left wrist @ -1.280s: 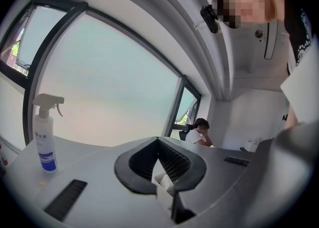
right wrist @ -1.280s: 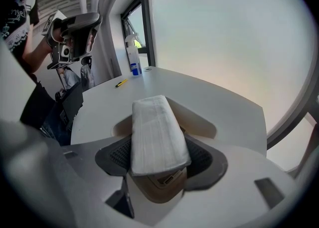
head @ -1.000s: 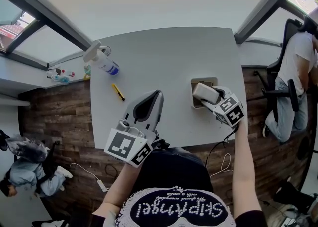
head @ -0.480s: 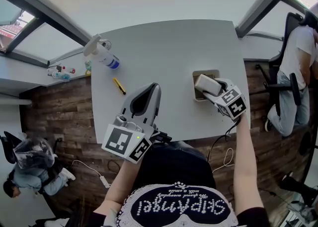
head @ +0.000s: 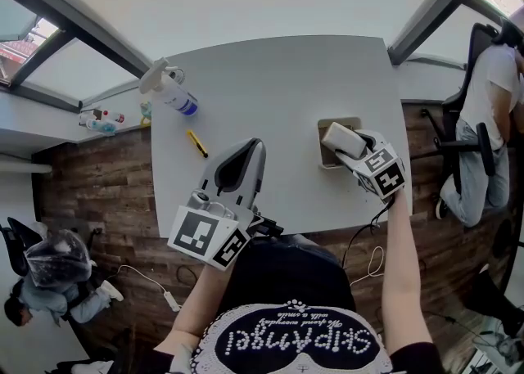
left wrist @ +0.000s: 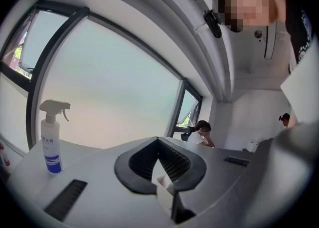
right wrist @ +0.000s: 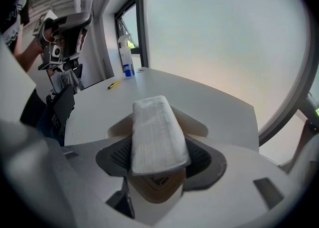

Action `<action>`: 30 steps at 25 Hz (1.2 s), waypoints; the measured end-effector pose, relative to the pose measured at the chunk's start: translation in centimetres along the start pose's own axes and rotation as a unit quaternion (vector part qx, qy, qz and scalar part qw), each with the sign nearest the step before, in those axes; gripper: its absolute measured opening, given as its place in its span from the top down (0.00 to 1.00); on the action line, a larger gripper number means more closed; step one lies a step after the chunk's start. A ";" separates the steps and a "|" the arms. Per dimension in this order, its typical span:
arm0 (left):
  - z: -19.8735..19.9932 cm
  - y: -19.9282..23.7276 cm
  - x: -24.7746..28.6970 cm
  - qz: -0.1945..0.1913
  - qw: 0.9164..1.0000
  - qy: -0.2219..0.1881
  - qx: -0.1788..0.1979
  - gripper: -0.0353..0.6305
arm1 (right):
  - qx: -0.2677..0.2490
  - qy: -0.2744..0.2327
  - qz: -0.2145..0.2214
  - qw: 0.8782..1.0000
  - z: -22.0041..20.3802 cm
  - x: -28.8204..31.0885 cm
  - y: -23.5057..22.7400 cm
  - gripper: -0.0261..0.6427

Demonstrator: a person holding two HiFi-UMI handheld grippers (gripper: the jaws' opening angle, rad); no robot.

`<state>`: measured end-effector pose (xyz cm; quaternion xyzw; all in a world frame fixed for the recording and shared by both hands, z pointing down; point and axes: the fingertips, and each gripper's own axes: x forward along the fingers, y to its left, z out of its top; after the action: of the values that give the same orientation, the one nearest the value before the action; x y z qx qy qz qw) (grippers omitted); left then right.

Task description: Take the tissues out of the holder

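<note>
A white tissue pack (head: 344,141) (right wrist: 154,132) sits between the pads of my right gripper (head: 350,146) (right wrist: 158,156), which is shut on its near end. The pack tilts over the tan holder (head: 326,126) (right wrist: 195,125) on the table's right side, its far end above the rim. Whether its lower end still rests inside the holder is hidden by the jaws. My left gripper (head: 255,150) (left wrist: 159,142) hovers over the table's front edge, fingertips together and nothing held.
A spray bottle (head: 168,96) (left wrist: 51,137) stands at the table's far left corner, and a yellow pen (head: 195,143) lies nearer. A person sits on an office chair (head: 490,110) to the right. Small bottles (head: 98,123) sit on the window sill.
Only the head view has shifted a little. Both grippers and the tissue pack keep their places over the table.
</note>
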<state>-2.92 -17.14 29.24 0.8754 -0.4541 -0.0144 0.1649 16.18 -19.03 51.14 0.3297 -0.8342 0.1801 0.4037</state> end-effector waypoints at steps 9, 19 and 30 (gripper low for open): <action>0.3 0.0 0.0 0.000 1.000 -0.004 -0.001 0.94 | 0.041 -0.015 -0.034 0.998 0.6 -0.5 -0.9 0.55; 0.3 0.0 -0.1 -0.005 1.000 -0.007 -0.003 0.94 | 0.110 -0.039 -0.093 0.989 0.3 -1.0 -1.0 0.55; 0.3 -0.4 -0.3 -0.006 1.000 -0.007 -0.001 0.94 | 0.161 -0.060 -0.132 0.976 0.0 -1.6 -1.2 0.55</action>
<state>-2.85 -16.79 28.84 0.8779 -0.4501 -0.0215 0.1623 17.81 -19.25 49.91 0.5079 -0.7662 0.2367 0.3145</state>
